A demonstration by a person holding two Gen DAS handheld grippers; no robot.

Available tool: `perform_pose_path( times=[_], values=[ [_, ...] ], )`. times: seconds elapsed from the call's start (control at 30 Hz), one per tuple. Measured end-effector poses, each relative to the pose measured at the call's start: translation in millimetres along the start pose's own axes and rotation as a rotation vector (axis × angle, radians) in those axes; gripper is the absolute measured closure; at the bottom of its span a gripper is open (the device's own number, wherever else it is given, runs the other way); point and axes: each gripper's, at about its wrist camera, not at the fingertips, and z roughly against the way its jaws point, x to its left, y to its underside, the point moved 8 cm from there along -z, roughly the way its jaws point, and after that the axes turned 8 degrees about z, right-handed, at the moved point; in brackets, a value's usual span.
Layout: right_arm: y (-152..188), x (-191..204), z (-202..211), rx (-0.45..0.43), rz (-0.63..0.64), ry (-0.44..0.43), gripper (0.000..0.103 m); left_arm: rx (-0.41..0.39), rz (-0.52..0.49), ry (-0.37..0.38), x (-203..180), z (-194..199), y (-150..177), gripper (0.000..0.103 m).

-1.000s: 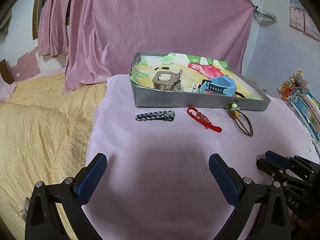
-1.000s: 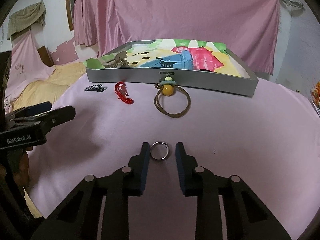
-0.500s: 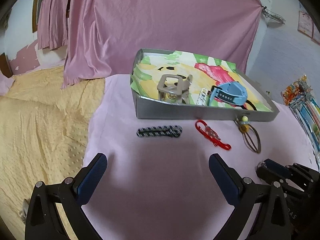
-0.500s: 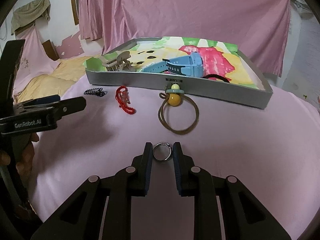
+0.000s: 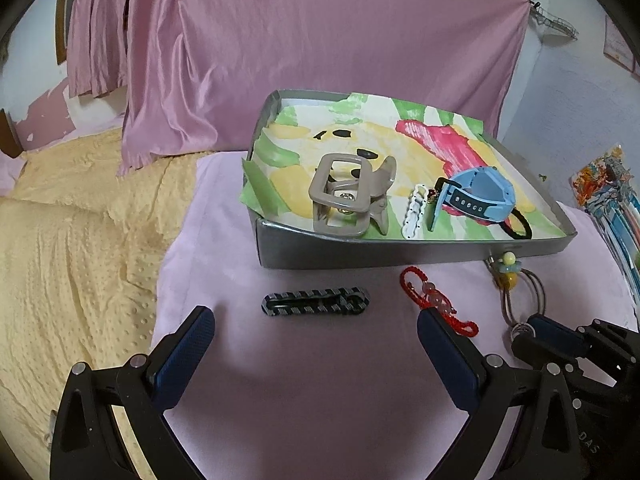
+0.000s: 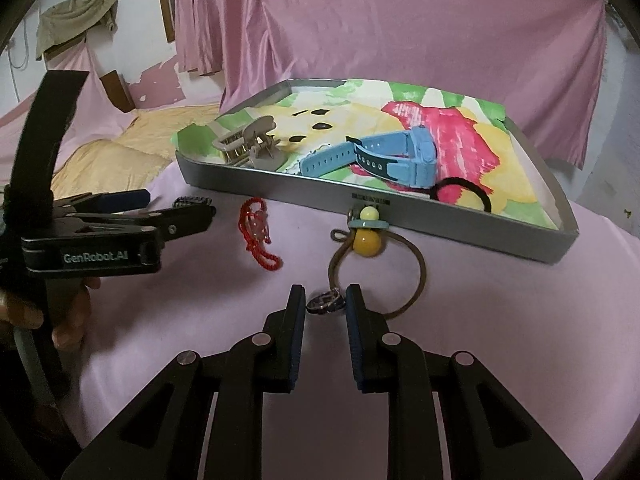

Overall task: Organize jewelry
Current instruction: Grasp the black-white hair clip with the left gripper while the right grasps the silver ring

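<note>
Small silver metal ring pinched in our right gripper

We hold it just above the pink cloth, over the brown bead-tied cord loop, near the grey tray; our left gripper gapes empty before the black-and-grey braided bracelet.

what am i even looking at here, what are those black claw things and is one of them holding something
Those claws are hand-held grippers, one in each of a person's hands, each carrying a wide-angle camera looking along its fingers; so there are two pictures, one from each. The left gripper is open and empty above the pink cloth. The right gripper pinches a small metal ring. On the cloth lie a black-and-grey braided bracelet, a red cord bracelet and a brown hair tie with beads. The grey tray holds a beige hair claw, a blue watch and a black hair tie.
</note>
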Motion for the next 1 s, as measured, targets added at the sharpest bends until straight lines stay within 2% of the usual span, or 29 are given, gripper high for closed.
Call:
perform_pose_path(
  times=[0.07, 0.3, 0.5, 0.67, 1.0],
  values=[
    [-1.6, 0.3, -1.6, 0.002, 0.003, -0.007, 0.085, 0.011, 0.003, 0.002, -0.8, -3.2, -0.8, 0.010],
    [-4.3, -0.7, -5.6, -0.002, 0.004, -0.025, 0.085, 0.011, -0.016, -0.042, -0.9, -10.3, -4.4, 0.019],
    [-3.6, -2.7, -7.6, -0.004, -0.006, -0.039, 0.085, 0.002, -0.059, -0.083, -3.5, -11.9, -5.9, 0.030],
    [-3.0, -3.1, -9.0, -0.003, -0.008, -0.044, 0.085, -0.005, -0.067, -0.083, -3.7, -9.8, -6.2, 0.047],
    [-0.7, -3.4, -8.1, -0.011, -0.021, -0.056, 0.085, -0.004, -0.060, -0.036, -8.2, -0.6, 3.1, 0.048]
  ],
)
